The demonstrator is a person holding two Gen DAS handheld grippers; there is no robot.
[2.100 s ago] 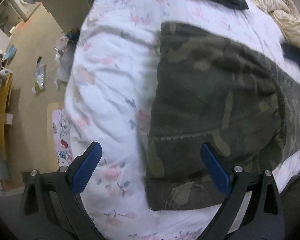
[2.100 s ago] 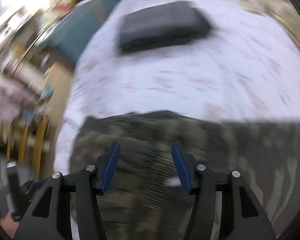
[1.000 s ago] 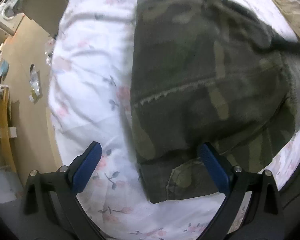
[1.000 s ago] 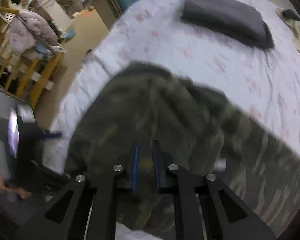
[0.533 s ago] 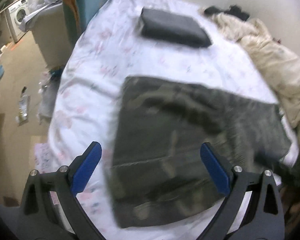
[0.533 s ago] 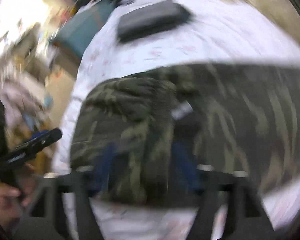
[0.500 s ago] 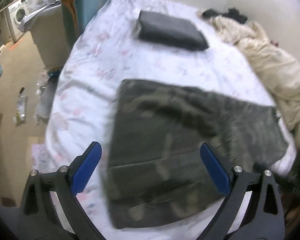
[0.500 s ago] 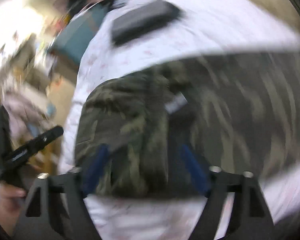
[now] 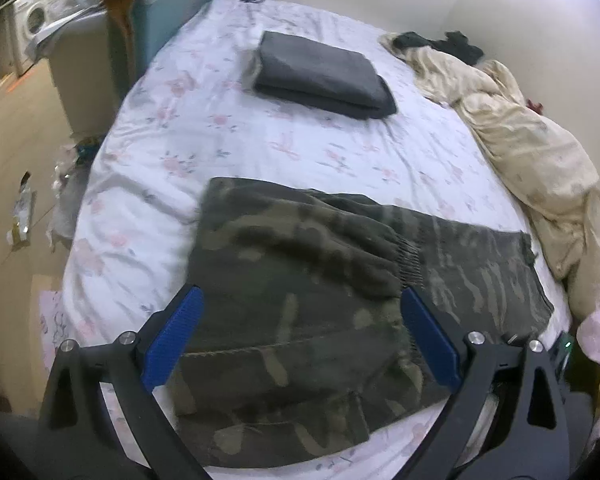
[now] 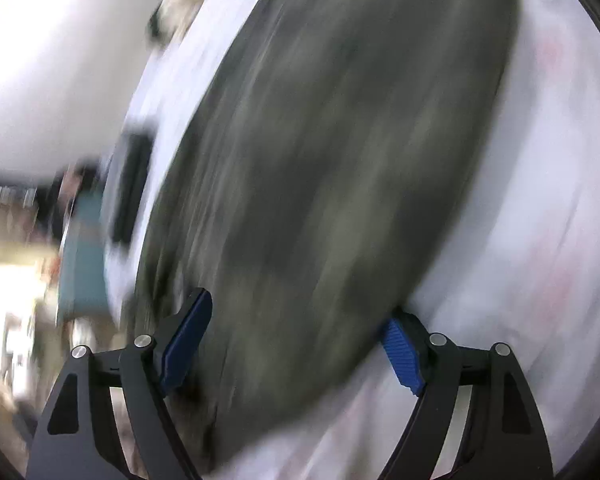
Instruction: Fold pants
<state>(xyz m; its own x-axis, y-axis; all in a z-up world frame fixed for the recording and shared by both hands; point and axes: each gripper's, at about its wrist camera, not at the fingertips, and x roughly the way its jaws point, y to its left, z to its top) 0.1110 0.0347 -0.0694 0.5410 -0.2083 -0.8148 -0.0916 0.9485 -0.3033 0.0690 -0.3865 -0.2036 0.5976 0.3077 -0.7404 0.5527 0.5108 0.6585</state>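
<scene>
Camouflage pants [image 9: 300,312] lie half-folded on the floral bed [image 9: 204,128]; both tongs, left [image 9: 300,336] and right [image 10: 300,344], hover spread, empty. Pinching the folded edge squarely should keep layers aligned.

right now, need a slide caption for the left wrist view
Open left gripper hovers over half-folded camouflage pants on a floral bedsheet, a folded dark garment lying beyond.

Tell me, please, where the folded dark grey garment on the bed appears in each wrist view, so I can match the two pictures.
Left wrist: the folded dark grey garment lies at upper centre, on the floral sheet beyond the camouflage pants.
Right wrist: heavily blurred; a dark strip at the left edge, beside the pants, is probably it.
Shared landmark: the camouflage pants, filling the middle of both views.
</scene>
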